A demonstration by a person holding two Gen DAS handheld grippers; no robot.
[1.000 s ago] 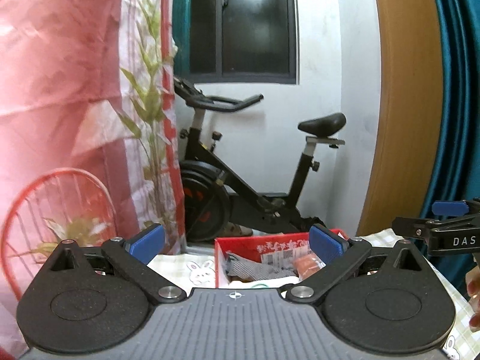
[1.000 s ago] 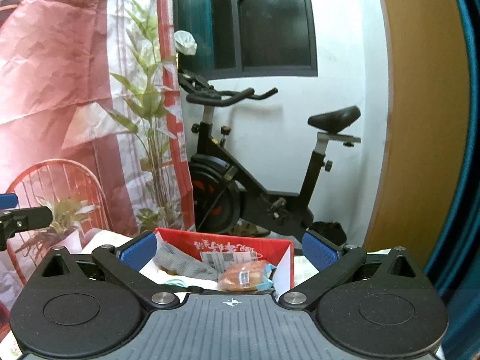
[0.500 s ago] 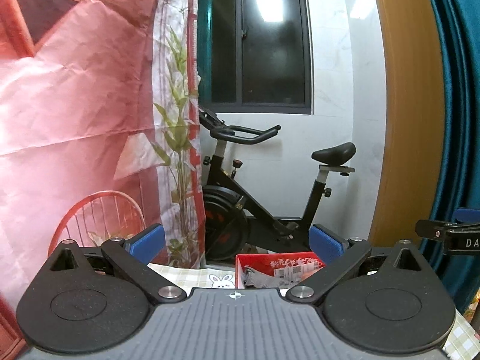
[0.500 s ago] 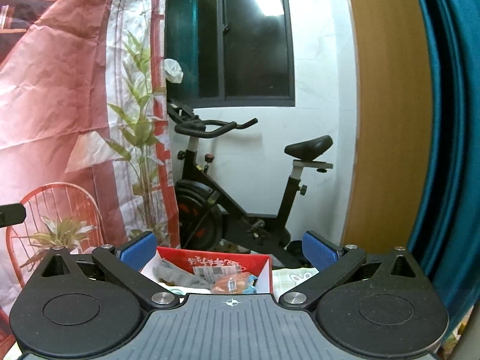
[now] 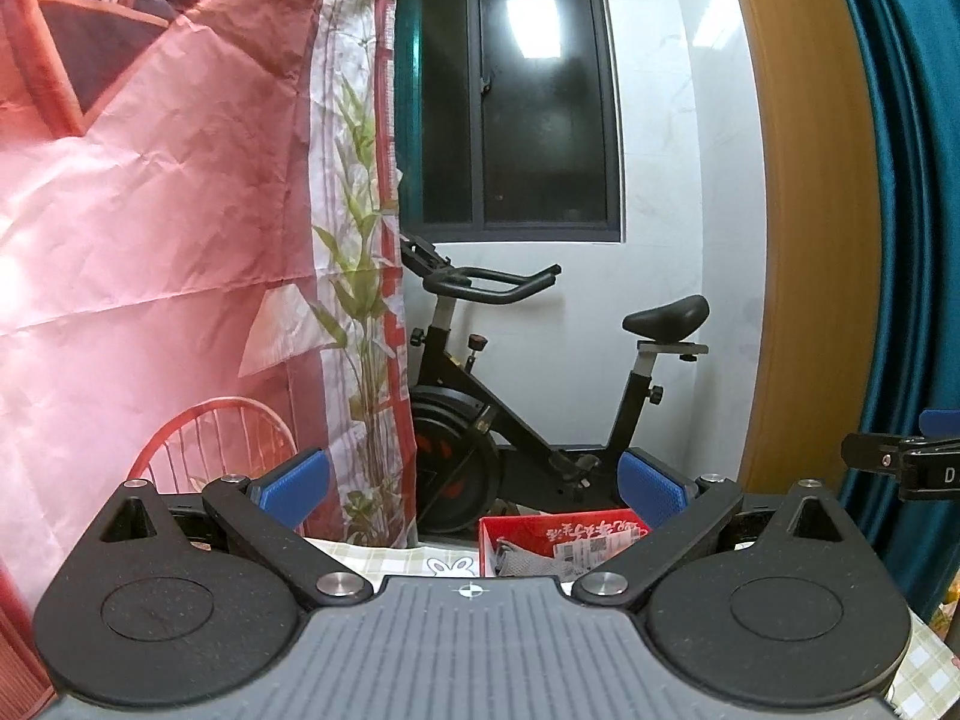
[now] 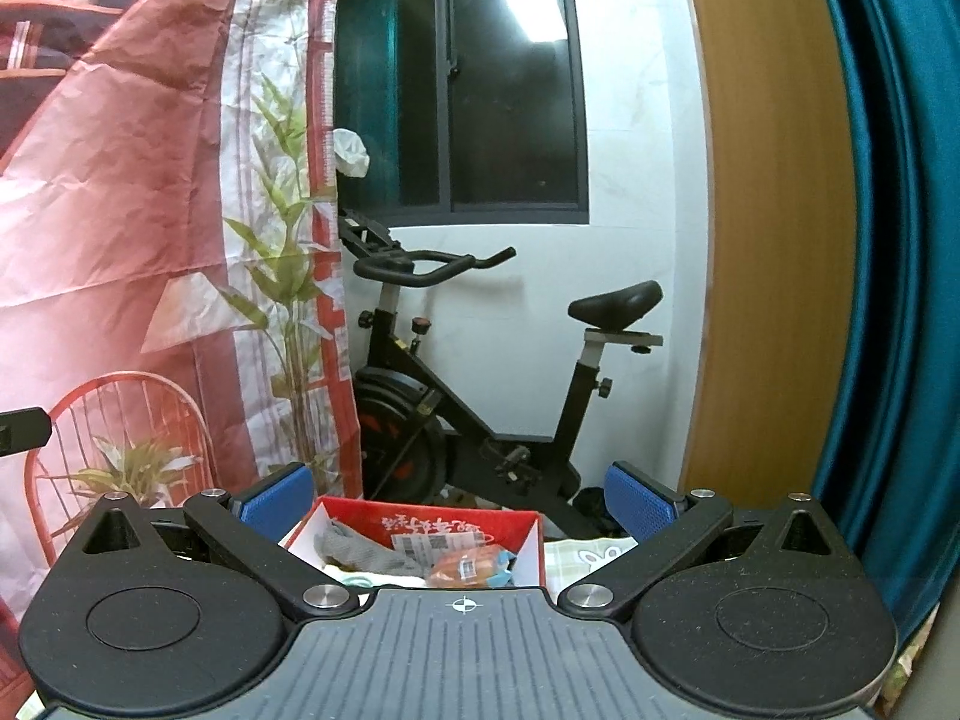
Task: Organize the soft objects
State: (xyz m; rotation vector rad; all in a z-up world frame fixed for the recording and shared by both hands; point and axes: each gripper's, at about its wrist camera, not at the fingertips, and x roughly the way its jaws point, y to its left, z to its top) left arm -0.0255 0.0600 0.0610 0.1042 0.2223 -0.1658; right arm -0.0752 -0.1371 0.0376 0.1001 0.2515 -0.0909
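Two ribbed-pad grippers, left gripper and right gripper, gape.

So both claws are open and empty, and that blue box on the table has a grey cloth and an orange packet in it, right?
Almost. The box is red, not blue; the right wrist view shows it clearly. The rest holds: the left claw and right claw are both open and empty, and a grey cloth and an orange packet lie inside the box.

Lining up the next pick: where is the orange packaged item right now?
In the right wrist view the orange packaged item lies inside the red box, toward its right wall, beside the grey cloth and just ahead of the open right gripper.
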